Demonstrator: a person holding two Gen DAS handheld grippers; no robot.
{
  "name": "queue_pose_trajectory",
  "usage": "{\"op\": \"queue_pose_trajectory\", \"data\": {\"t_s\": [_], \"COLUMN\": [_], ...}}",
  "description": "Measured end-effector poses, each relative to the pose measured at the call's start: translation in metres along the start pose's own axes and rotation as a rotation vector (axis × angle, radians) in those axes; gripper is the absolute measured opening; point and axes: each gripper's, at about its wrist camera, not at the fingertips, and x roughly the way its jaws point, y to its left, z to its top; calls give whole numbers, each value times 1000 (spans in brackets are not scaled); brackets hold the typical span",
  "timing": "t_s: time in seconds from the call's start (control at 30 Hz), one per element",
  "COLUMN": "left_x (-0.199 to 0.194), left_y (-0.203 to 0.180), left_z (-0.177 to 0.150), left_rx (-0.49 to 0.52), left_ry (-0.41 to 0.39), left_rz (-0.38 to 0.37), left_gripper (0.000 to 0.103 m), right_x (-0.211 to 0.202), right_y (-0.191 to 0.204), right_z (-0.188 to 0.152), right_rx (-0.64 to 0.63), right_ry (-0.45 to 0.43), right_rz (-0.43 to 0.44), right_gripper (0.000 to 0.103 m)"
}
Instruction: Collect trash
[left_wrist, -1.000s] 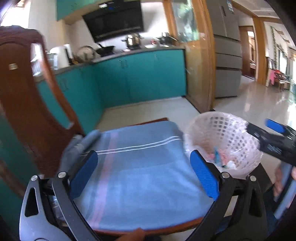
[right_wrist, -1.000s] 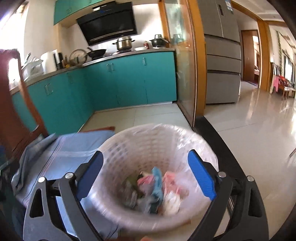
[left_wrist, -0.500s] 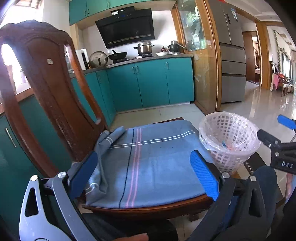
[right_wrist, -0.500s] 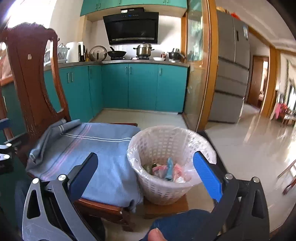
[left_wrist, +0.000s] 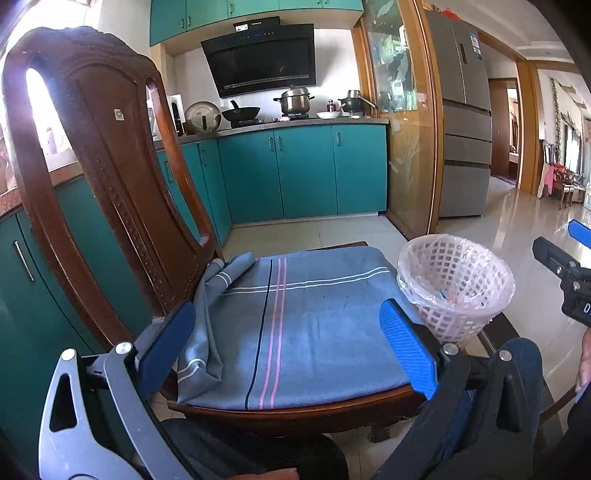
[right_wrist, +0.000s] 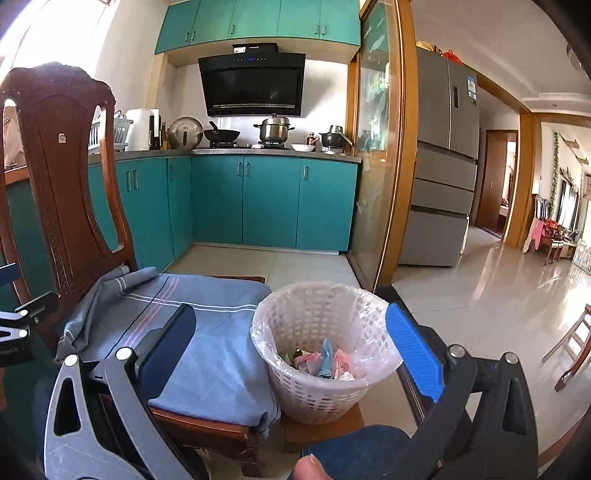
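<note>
A white lattice trash basket (right_wrist: 317, 384) with a clear liner stands on a low wooden stool beside a chair; it also shows in the left wrist view (left_wrist: 456, 321). Crumpled pink, blue and white trash (right_wrist: 325, 363) lies at its bottom. My right gripper (right_wrist: 291, 350) is open and empty, held back from and above the basket. My left gripper (left_wrist: 291, 343) is open and empty, held over the front of the chair seat. The right gripper's fingers (left_wrist: 554, 258) show at the right edge of the left wrist view.
A dark wooden chair (left_wrist: 103, 177) carries a blue-grey striped cloth (left_wrist: 295, 325) over its seat. Teal kitchen cabinets (right_wrist: 269, 203) with pots on the counter stand behind. A grey fridge (right_wrist: 443, 166) and a glossy tiled floor (right_wrist: 498, 295) lie to the right.
Both grippers have drawn back and up from the chair and basket, so both now look smaller and farther. Both stay open and empty.
</note>
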Motion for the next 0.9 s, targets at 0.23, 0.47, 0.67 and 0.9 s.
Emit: {"op": "queue_pose_trajectory", "data": {"t_s": [0.23,0.47,0.67,0.9], "left_x": [-6,-10,-12,-14], "left_y": [-1,-4,-7,-7], "left_z": [1,1,1,2], "left_rx": [-1,2,5,6], "left_ry": [-6,-16,-18,-22], "left_rz": [-1,-5,-7,-7], "left_gripper": [100,100,100,100], "right_x": [-7,-15,-16,-19], "right_y": [1,-1,-5,-6], "right_z": [1,0,0,0], "right_rx": [1,10,22,30], "right_ry": [-13,-23,-25,-35], "right_rz": [6,2,1,3], "right_gripper": [100,100,100,100]}}
